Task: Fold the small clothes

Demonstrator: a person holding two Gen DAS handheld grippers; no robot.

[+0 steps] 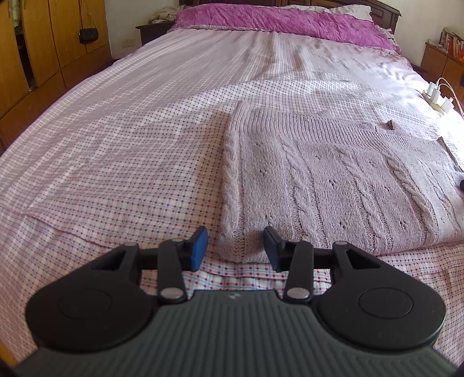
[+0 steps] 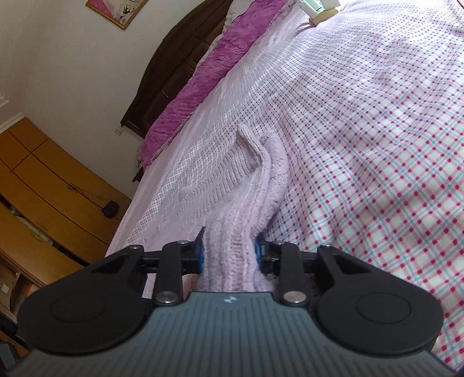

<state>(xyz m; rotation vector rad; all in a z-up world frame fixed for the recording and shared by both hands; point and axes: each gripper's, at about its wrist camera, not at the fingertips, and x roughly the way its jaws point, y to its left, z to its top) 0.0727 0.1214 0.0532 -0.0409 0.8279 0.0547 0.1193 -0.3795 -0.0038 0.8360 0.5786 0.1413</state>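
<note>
Here a checked bed (image 1: 116, 150) carries a pink knitted sweater (image 1: 333, 185) near its foot edge, a purple pillow (image 1: 278, 23) at the head, chargers (image 1: 439, 97) by the right edge. The left gripper (image 1: 235, 248) gapes empty at the sweater's corner; the right gripper (image 2: 229, 253) pinches a lifted fold.

Fuzzy cable-knit sweater (image 1: 333, 179), checked cotton sheet (image 1: 116, 145)

Pale lilac cable-knit sweater (image 1: 333, 179); pink-checked sheet (image 1: 116, 145); magenta quilt (image 1: 275, 23).

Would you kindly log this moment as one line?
left hand-held gripper: open, at sweater corner | right hand-held gripper: shut on sweater edge | sweater: on checked bedsheet
</note>
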